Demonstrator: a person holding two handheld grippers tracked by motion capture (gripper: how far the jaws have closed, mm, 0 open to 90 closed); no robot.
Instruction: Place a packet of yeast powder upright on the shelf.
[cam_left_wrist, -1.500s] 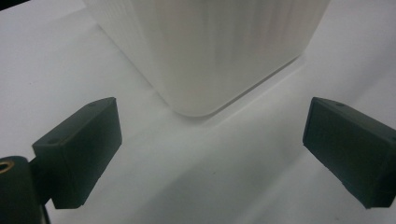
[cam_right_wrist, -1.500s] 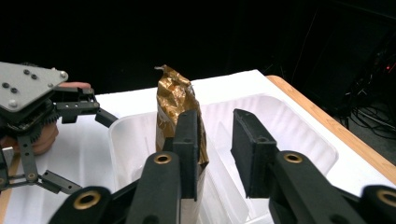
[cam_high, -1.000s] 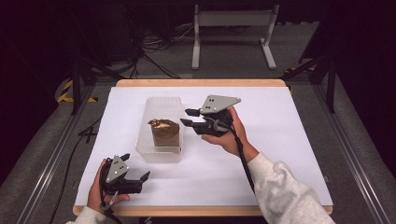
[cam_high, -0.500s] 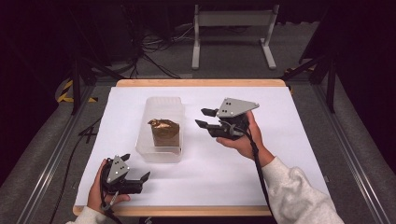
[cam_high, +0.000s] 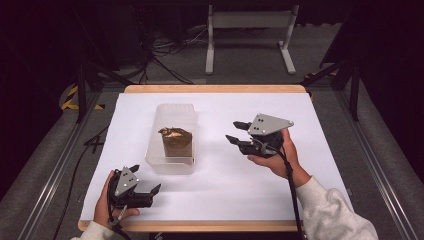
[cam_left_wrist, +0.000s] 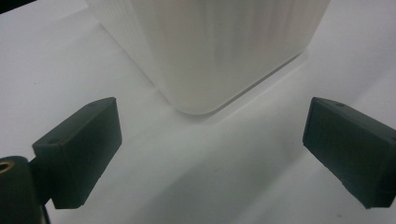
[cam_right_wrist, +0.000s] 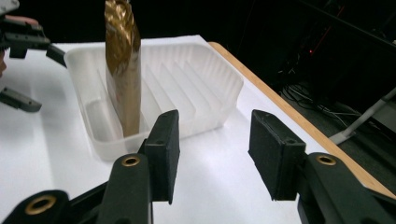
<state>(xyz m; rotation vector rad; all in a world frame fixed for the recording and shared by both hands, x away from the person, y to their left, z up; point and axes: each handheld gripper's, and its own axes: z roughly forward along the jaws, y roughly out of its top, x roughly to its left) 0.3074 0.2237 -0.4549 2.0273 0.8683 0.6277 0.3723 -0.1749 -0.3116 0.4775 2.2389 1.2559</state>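
**Grippers clear of the tray; pouch seated upright**

The translucent plastic tray (cam_high: 172, 137) lies on the white table surface (cam_high: 215, 200). A gold-brown foil pouch (cam_high: 175, 141) stands upright in a slot near the tray's near end. The right gripper (cam_high: 239, 132) hovers to the right of the tray, apart from it; its jaws have just been opening, with nothing between them. The left gripper (cam_high: 146, 187) sits near the table's front edge, just beside the tray's near corner, jaws wide apart and empty.

My tongs (cam_right_wrist: 212, 156) are black. The pouch (cam_high: 175, 142) is shiny golden brown, the ribbed tray (cam_high: 173, 114) translucent white, the tabletop (cam_high: 320, 115) white.
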